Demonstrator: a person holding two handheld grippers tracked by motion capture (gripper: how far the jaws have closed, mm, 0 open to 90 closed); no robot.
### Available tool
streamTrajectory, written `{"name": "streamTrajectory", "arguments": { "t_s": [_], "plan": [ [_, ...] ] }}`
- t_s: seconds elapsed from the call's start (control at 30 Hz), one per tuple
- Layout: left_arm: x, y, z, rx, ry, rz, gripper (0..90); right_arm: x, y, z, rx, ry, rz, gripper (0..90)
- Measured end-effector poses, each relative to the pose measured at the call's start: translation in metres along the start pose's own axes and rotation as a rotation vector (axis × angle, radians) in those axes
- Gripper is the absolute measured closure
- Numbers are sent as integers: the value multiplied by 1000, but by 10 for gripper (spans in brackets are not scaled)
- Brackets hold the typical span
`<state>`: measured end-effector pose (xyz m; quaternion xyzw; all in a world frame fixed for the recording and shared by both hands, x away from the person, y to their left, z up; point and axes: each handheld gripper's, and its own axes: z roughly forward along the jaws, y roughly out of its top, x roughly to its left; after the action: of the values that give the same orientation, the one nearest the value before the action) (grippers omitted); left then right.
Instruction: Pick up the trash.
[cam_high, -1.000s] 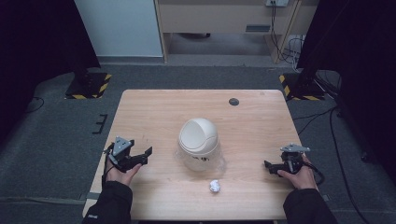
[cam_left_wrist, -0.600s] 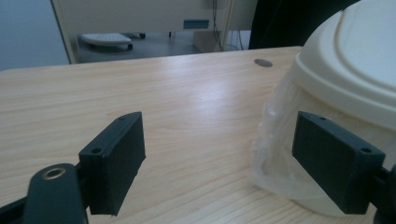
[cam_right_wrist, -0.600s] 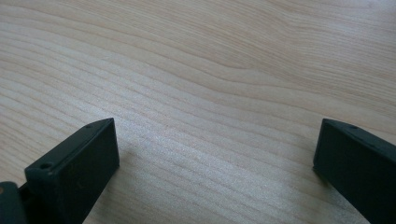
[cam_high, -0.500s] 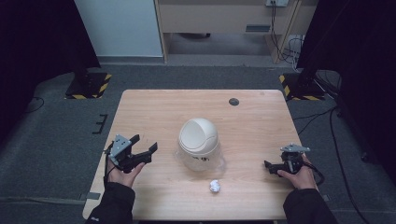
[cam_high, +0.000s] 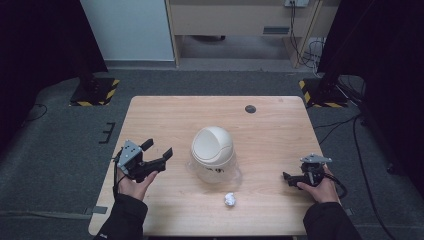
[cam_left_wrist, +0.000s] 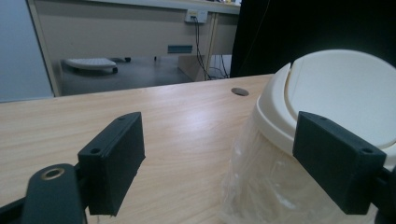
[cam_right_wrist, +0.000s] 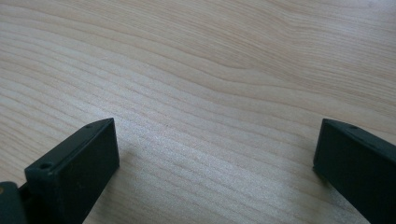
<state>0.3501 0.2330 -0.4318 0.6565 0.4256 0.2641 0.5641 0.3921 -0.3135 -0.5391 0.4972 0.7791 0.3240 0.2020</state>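
We had the left gripper (cam_high: 159, 150) spread wide beside the bin (cam_high: 212, 155), right gripper (cam_high: 289, 178) released too, and figured bumping its swing lid might tip it.

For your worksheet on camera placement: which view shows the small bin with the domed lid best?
The high view: the whole bin stands mid-table, lid and clear liner visible. The left gripper view crops it behind one jaw; the right gripper view faces bare table.
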Motion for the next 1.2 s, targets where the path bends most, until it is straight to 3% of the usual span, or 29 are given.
{"name": "streamTrajectory", "arguments": {
  "t_s": [0.43, 0.63, 1.2],
  "plan": [
    [-9, 14, 7, -16, -35, 25, 149, 0, 0, 0, -1, 0, -3, 5],
    [-19, 23, 21, -19, -60, 56, 147, 0, 0, 0, -1, 0, -2, 5],
    [-29, 21, 44, 43, -92, 76, 151, 0, 0, 0, 0, 0, -5, 5]
  ]
}}
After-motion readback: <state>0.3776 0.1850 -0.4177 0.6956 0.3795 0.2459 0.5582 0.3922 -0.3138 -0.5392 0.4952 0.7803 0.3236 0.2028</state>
